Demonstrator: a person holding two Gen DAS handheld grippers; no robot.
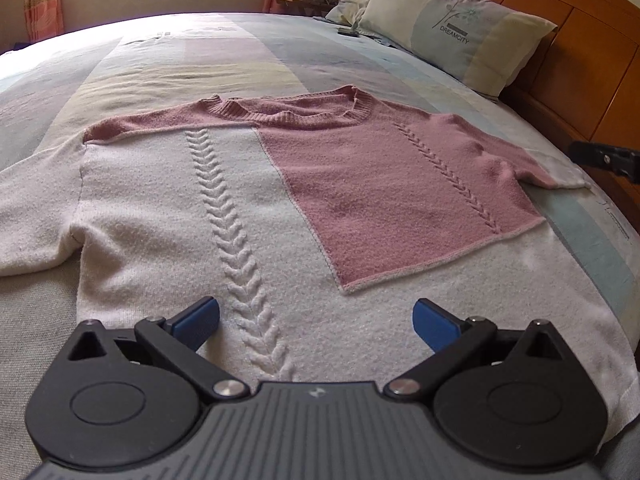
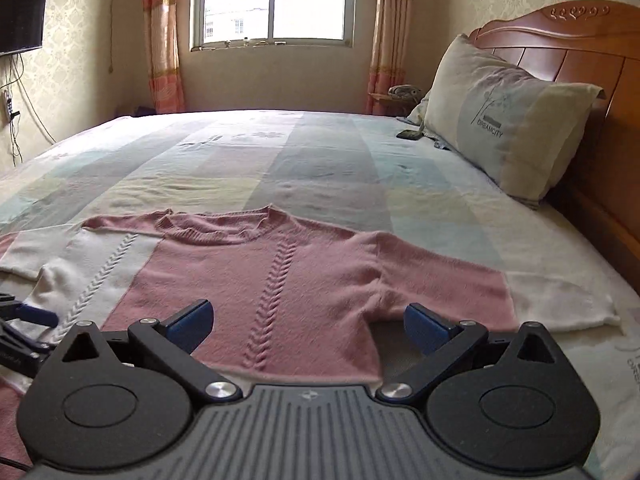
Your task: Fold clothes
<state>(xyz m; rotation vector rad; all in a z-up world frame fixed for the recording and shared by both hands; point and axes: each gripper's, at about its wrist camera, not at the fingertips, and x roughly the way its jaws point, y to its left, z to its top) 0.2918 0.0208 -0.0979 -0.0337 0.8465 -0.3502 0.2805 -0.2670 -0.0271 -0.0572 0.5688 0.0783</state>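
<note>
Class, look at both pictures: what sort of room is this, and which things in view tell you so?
Almost certainly a home bedroom. A wide bed with a patchwork cover fills the view, a pillow leans on a carved wooden headboard, and curtains frame a window. A pink and white sweater lies flat on the bed.

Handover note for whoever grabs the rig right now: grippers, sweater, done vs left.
Left gripper: open, holding nothing, over the white half of the sweater near its hem.
Right gripper: open, holding nothing, over the pink half near the hem and right underarm.
Pink-and-white cable-knit sweater: spread flat, front up, on the pastel patchwork bedspread, collar toward the window, both sleeves out to the sides.
Done: laid out and smoothed; no fold visible.
Left: all folds, probably sleeves in first, then the body.
The printed pillow and a small dark object beside it sit apart from the sweater.
</note>
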